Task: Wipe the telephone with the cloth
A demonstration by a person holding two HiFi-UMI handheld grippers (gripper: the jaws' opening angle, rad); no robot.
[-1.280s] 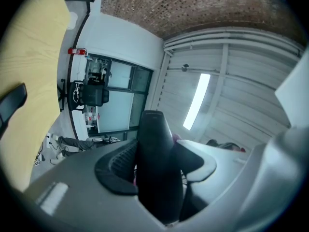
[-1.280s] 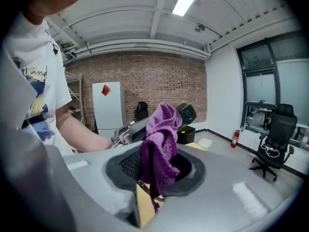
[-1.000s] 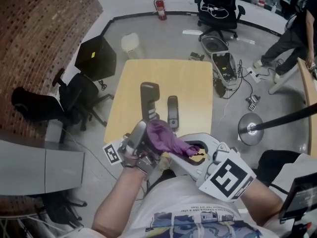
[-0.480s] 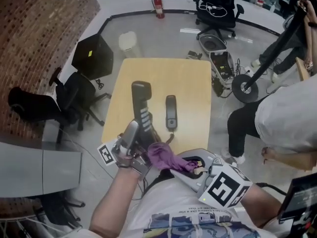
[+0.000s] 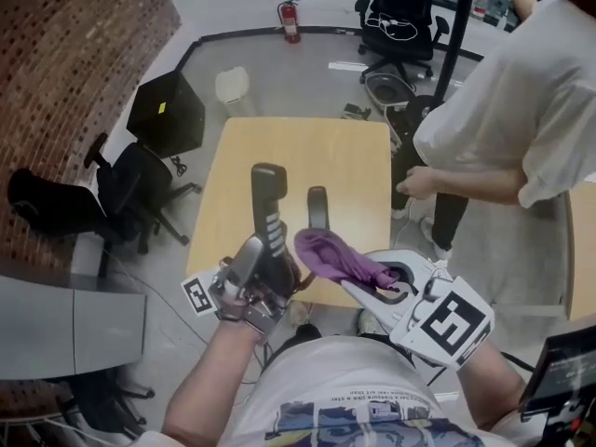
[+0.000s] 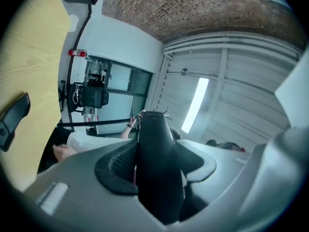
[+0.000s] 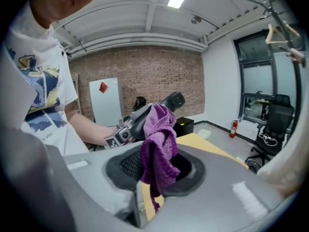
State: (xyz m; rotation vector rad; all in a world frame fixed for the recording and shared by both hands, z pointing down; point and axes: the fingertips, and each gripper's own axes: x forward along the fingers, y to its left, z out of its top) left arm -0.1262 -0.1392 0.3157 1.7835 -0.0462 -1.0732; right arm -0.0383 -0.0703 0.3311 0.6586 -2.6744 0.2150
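As the right tool [image 5: 377,282], clamped on the purple cloth [image 5: 328,252], swings rightward, the cloth has come off the telephone handset [image 5: 267,203]. That looks like one stroke finished, another due. The left tool [image 5: 268,266] grips the handset's lower end over the desk's [image 5: 354,156] near edge, long axis tilting up toward the far edge.

Light wooden table [image 5: 279,147] mid-floor. Black office chair [image 5: 140,189] at its left. Black cabinet [image 5: 166,115] and white bin [image 5: 233,87] beyond. Fire extinguisher [image 5: 291,19] by far wall. Person in white shirt [image 5: 503,101] at right.
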